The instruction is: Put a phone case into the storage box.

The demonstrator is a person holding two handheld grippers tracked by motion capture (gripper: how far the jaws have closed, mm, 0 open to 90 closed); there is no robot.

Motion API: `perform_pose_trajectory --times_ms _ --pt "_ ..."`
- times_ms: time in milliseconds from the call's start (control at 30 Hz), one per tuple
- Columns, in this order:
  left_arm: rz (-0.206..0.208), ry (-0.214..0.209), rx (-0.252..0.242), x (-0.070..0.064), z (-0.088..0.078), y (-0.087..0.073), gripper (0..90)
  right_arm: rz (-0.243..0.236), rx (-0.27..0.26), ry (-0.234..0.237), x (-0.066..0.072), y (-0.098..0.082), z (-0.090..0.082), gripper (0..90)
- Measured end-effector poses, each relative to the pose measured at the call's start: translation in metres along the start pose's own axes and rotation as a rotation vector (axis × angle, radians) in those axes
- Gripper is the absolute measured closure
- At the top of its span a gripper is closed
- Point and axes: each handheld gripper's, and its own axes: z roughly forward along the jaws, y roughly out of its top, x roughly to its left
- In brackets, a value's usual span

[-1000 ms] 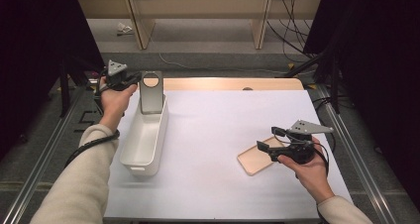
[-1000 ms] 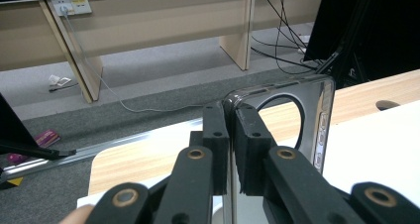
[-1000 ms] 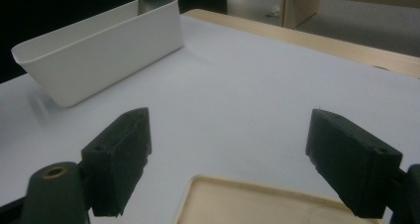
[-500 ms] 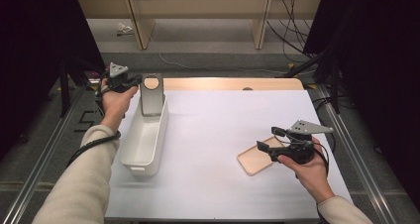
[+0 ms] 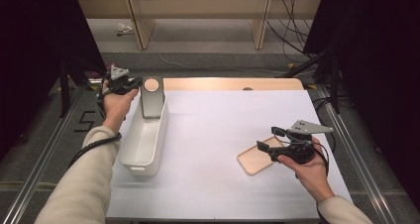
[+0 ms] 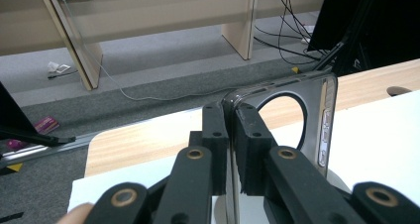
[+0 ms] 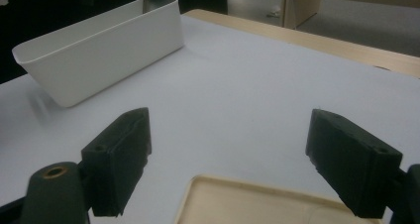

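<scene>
Your left gripper (image 5: 133,83), still clamped on the grey metal plate (image 5: 151,97), has dropped it lower into the white bin (image 5: 143,142), so releasing looks next; right gripper (image 5: 270,142) hangs wide open.

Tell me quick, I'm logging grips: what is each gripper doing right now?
Left gripper: shut on the grey metal plate with a round hole, at the far end of the white bin.
Right gripper: open, holding nothing, above the tan tray.

Grey metal plate (image 5: 151,97) with round hole: upright, upper left of the high view, at far end of white bin (image 5: 143,140). Beige tray (image 5: 257,156): flat, lower right of centre, empty.
</scene>
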Motion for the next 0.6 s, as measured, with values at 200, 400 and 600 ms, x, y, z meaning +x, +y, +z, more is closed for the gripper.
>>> perform_pose_trajectory --times_ms 200,400,600 --pt "-0.002 0.003 0.007 0.0008 0.0015 -0.0019 83.5 -0.001 0.001 0.000 0.0000 0.0001 0.0002 18.6" --pt "0.007 0.009 0.018 0.0016 0.0032 -0.0042 83.1 -0.002 0.001 0.001 0.0002 0.0001 0.0002 18.6" --pt "0.018 0.011 0.025 0.0024 0.0047 -0.0064 82.3 -0.003 0.002 0.002 0.0001 0.0000 0.0004 18.6"
